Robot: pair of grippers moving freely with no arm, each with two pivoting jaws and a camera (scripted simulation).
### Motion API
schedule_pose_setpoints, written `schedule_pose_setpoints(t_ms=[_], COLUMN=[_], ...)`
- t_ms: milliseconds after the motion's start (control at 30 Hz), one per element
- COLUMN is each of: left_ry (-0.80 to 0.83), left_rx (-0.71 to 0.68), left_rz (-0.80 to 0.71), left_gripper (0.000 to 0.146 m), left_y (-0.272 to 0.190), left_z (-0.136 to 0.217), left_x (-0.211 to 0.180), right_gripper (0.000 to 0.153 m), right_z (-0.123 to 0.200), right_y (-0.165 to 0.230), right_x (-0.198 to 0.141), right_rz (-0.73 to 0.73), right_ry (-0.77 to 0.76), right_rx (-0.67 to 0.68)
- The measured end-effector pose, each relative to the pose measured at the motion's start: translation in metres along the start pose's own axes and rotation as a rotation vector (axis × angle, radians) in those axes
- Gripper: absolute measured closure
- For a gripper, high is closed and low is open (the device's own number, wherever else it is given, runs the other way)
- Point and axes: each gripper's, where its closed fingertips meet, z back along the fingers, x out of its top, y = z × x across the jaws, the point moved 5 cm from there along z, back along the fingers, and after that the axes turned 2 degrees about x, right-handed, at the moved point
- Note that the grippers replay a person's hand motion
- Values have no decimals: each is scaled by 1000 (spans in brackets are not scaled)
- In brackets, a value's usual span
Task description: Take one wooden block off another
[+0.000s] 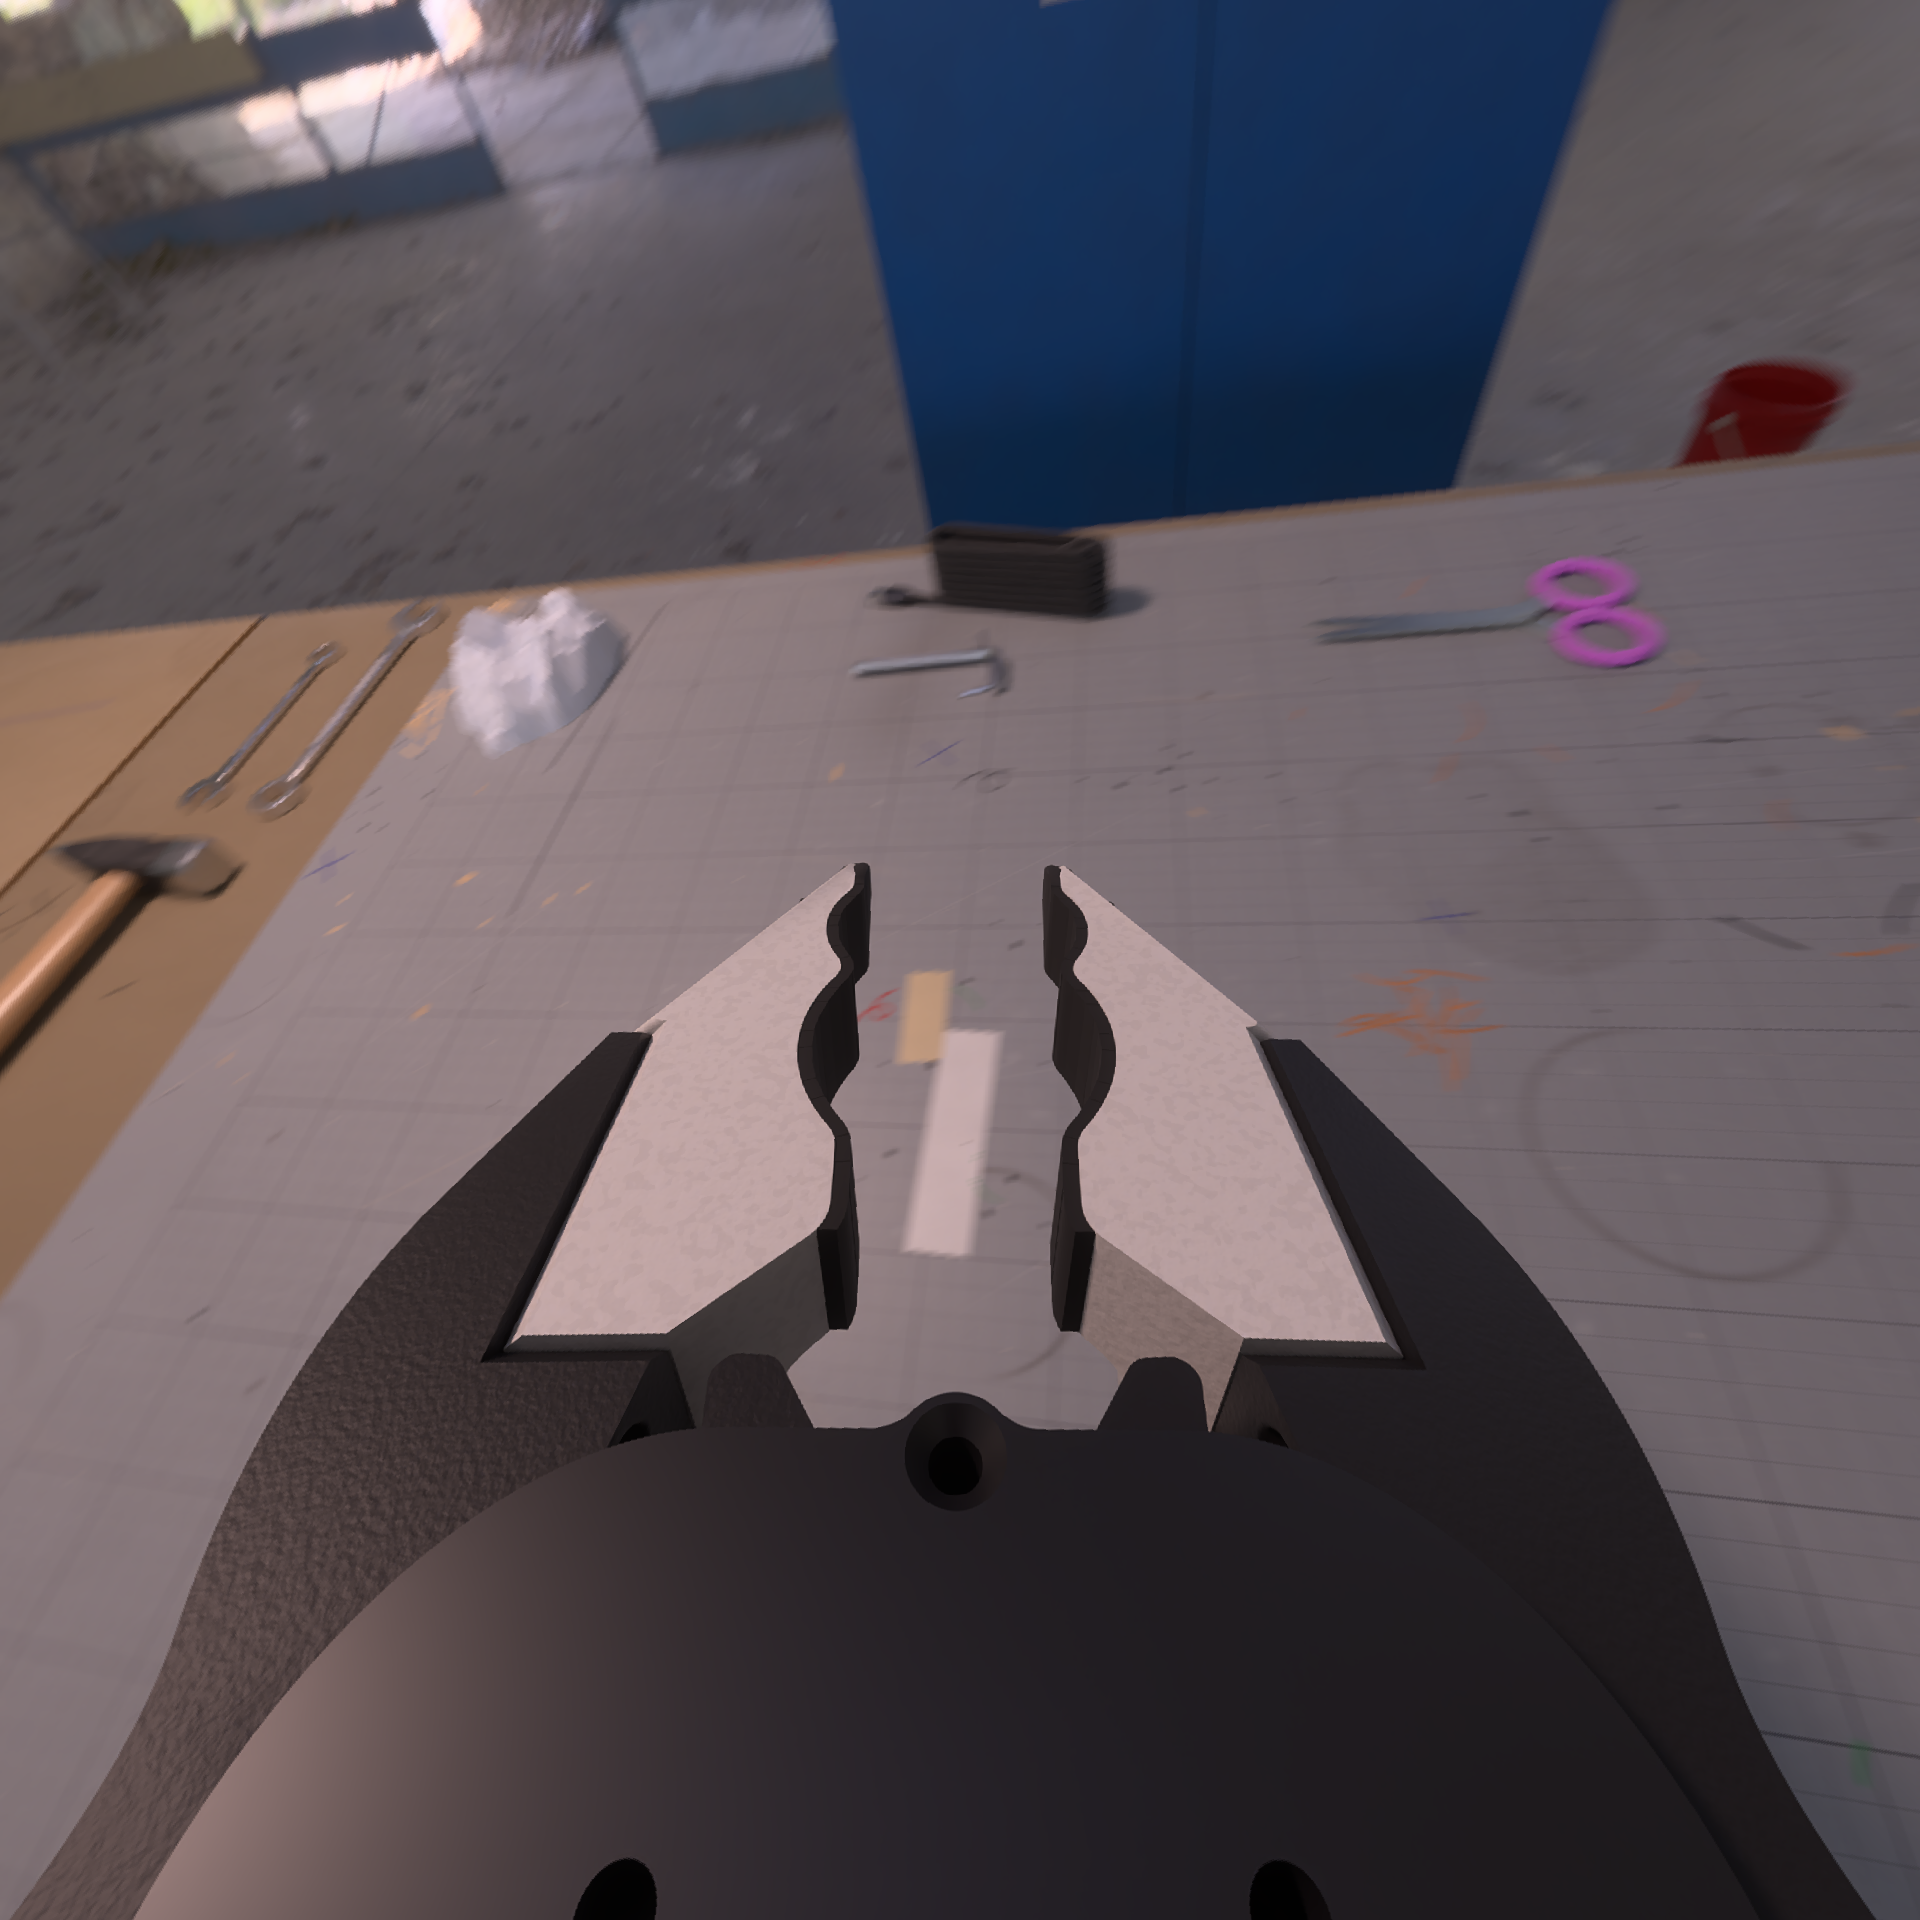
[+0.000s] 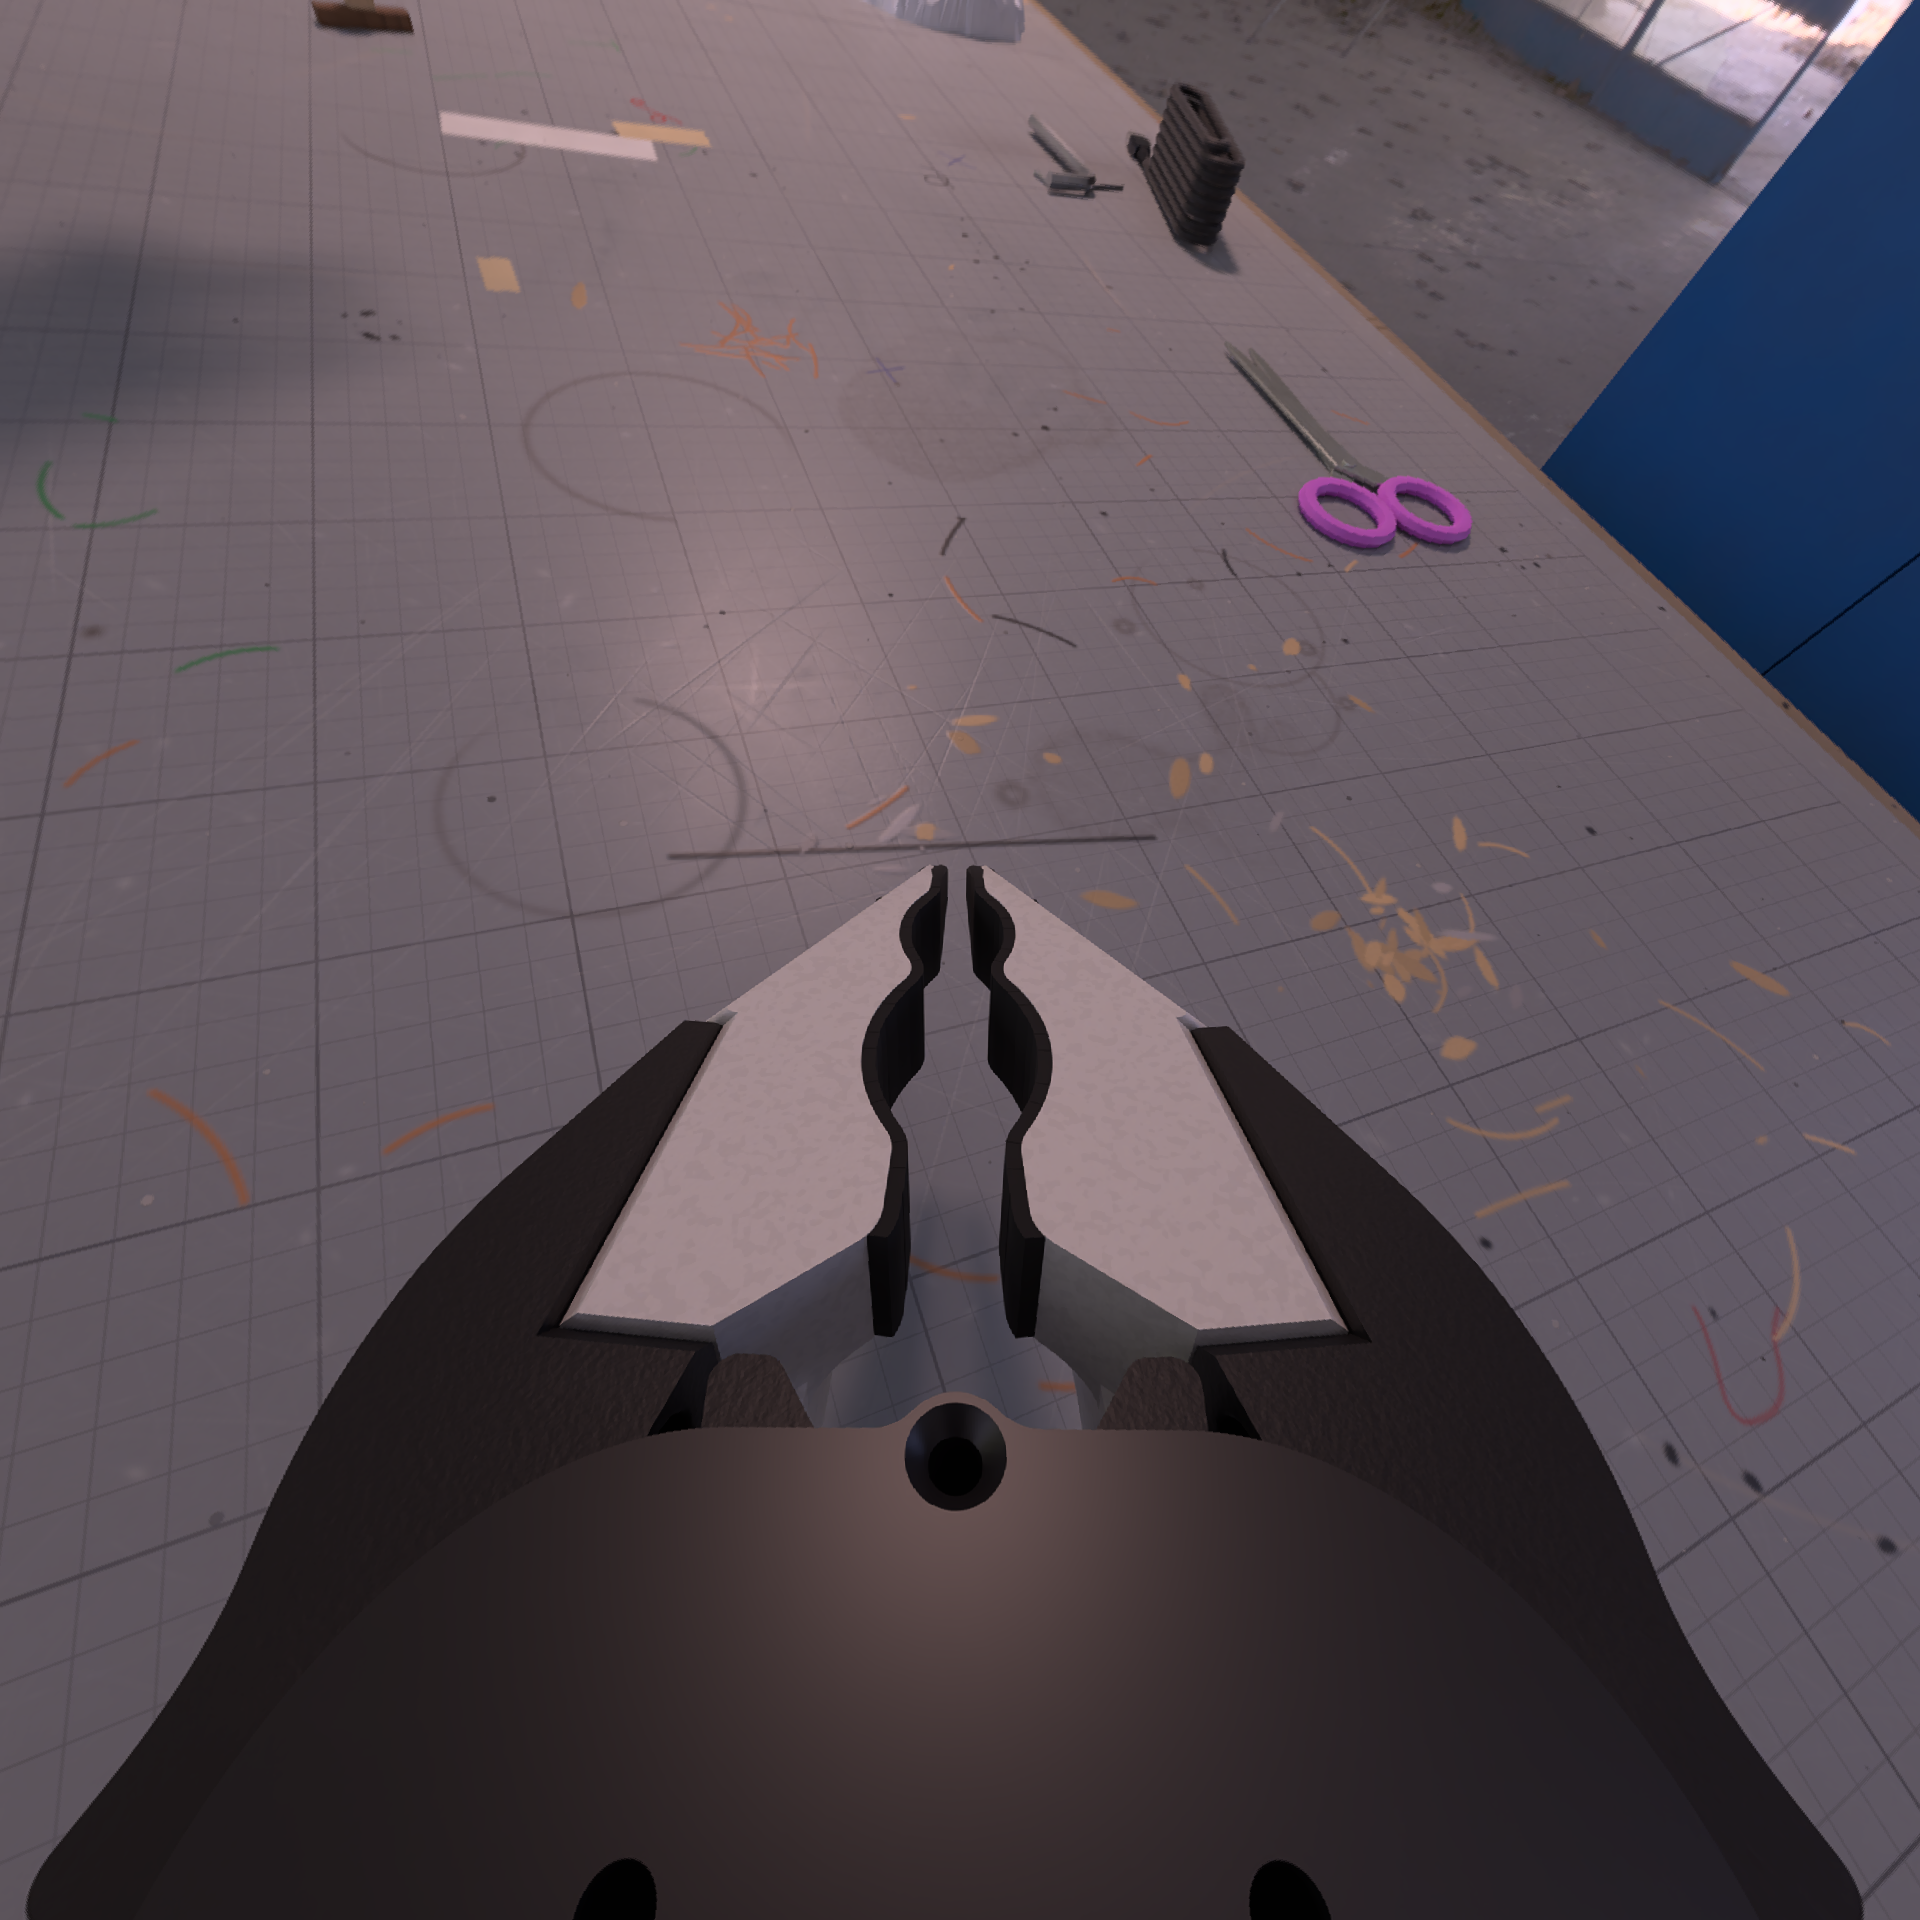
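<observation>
Between the near fingers of the black-and-white left gripper [image 1: 956,868] nothing is being held; its jaws are standing released, with a clear gap showing the grey gridded cutting mat [image 1: 1143,831] beneath. That spread probably suits a gripper that is hovering before a grasp. The black-and-white right gripper [image 2: 956,871] is hanging over bare mat with its tips nearly meeting and nothing between them, likely waiting out of the way. Farther off, purple-handled steel scissors [image 2: 1351,478] are lying near the mat's edge, a ribbed black rectangular holder [image 2: 1190,166] beyond them. At the far top-left of the right wrist view, well apart from both grippers, the brown wooden blocks [image 2: 362,15] are sitting, small and cut by the frame, so whether one is resting on another I cannot tell.
</observation>
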Motion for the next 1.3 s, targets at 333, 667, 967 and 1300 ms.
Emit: schedule_pose_setpoints(t_ms=[333,667,967,1300], left_ry=[654,869,848,942], left_rx=[102,39,113,165], left_rz=[4,76,102,65], left_gripper=[114,114,103,112], left_y=[102,93,101,119], left_z=[-54,-74,-72,-56], left_x=[-88,-141,-139,-146], right_gripper=[148,147,147,148], right_z=[-2,-9,-13,-16], right_y=[6,11,23,28], right_x=[-3,-6,-10,-11], right_rz=[65,144,299,365], right_ry=[38,98,155,178], right_rx=[1,-25,-50,-62])
